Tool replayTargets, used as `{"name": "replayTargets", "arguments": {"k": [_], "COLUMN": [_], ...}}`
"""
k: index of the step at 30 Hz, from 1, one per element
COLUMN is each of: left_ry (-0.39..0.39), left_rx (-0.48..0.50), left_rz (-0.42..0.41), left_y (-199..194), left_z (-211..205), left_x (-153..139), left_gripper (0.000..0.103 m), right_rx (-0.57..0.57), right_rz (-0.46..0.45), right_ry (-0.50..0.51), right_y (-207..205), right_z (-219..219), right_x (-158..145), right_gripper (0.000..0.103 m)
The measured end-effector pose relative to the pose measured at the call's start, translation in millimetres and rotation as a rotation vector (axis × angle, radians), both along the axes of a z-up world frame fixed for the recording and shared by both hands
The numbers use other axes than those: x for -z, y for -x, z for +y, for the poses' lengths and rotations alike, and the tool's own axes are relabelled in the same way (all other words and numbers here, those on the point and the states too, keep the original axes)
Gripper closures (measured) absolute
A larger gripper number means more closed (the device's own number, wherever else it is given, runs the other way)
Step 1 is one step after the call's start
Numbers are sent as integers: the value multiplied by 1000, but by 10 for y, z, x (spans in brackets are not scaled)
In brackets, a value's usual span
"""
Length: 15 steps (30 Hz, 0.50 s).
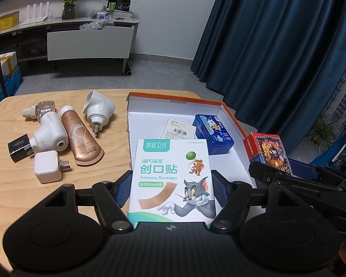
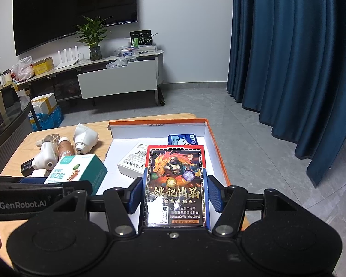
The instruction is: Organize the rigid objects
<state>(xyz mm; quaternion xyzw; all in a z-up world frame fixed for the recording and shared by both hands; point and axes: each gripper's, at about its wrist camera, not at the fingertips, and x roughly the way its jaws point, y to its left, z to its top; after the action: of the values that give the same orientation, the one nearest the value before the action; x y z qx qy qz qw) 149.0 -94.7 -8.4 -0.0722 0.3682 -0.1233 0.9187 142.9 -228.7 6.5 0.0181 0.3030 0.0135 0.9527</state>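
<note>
Nearest the lens, the left gripper (image 1: 171, 184) is clamped partway closed on the box of adhesive bandages (image 1: 171, 175), its blue pads pressing both long edges, the box held above the near left corner of the orange-rimmed tray (image 1: 233, 115). To its right, the right gripper (image 2: 174, 194) grips the playing-card box (image 2: 175, 184) the same way, poised over the tray's near side. The step in hand looks like delivery — both boxes carried, neither set down. Next, each wants lowering onto bare white floor, clear of the flat white carton (image 2: 132, 164) and the blue tin (image 2: 183, 140) already inside, then release. Left of the tray, on the tabletop (image 1: 9, 120), plug adapters (image 1: 48, 169) and a hand cream tube (image 1: 80, 136) wait.
</note>
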Motion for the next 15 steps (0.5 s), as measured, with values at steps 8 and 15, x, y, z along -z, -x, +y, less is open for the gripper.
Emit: {"name": "replayTargets", "arguments": {"k": [8, 15], "left_ry": [2, 3], "left_rx": [0, 2], "left_rz": [3, 7], "left_y": [-5, -5], "left_z": [0, -8], "left_x": [6, 12], "left_gripper": [32, 32], "right_rx": [-2, -4], "right_rz": [1, 12], "right_ry": [3, 10], "right_y": [9, 10], "right_z": [8, -8], "right_x": [-2, 18], "right_gripper": [32, 32]}}
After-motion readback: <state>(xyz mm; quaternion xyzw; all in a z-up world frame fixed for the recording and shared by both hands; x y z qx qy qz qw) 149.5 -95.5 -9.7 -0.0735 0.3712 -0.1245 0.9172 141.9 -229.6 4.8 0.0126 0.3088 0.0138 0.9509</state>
